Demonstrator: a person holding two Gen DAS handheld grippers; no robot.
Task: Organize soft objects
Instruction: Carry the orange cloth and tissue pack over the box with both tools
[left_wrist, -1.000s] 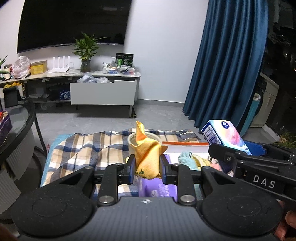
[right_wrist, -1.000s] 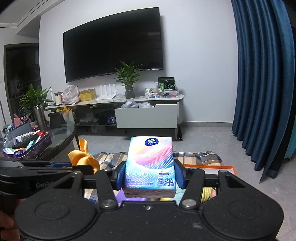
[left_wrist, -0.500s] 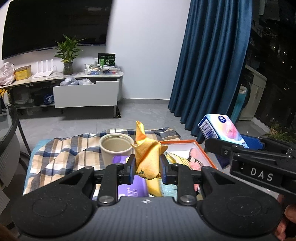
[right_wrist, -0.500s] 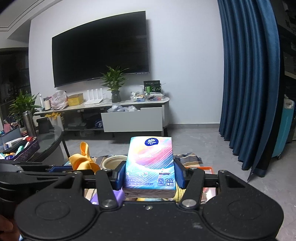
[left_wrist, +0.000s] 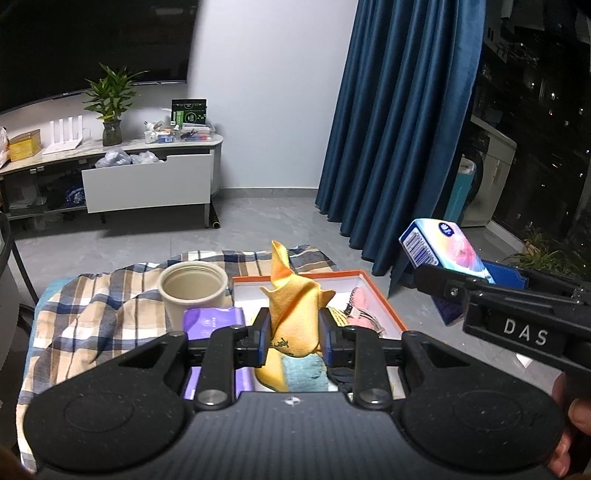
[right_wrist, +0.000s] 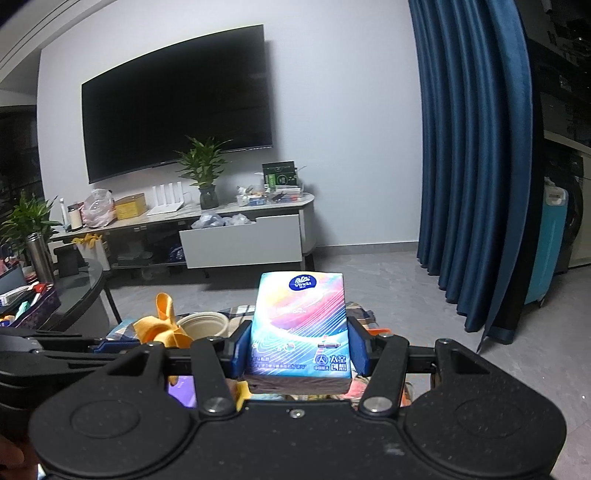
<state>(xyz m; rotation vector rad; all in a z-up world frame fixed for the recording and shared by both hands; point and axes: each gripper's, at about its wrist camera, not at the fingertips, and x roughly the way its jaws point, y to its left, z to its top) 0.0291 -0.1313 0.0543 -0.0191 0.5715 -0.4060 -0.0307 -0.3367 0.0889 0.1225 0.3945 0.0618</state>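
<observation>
The left gripper (left_wrist: 294, 336) pinches a crumpled orange-yellow cloth (left_wrist: 293, 312), maybe printed; the right gripper (right_wrist: 300, 350) clamps a colourful tissue pack (right_wrist: 300, 325).

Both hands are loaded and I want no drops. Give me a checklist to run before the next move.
1. Left gripper jaws clamped on the yellow cloth: ok.
2. Right gripper jaws clamped on the tissue pack: ok.
3. Orange-rimmed box open and below the cloth: ok.
4. Free room in the box: cannot tell; soft items already lie in it and the grippers hide part.
5. Cup clear of the cloth: ok, it stands to the left on the plaid blanket.
6. Grippers apart from each other: ok.
</observation>
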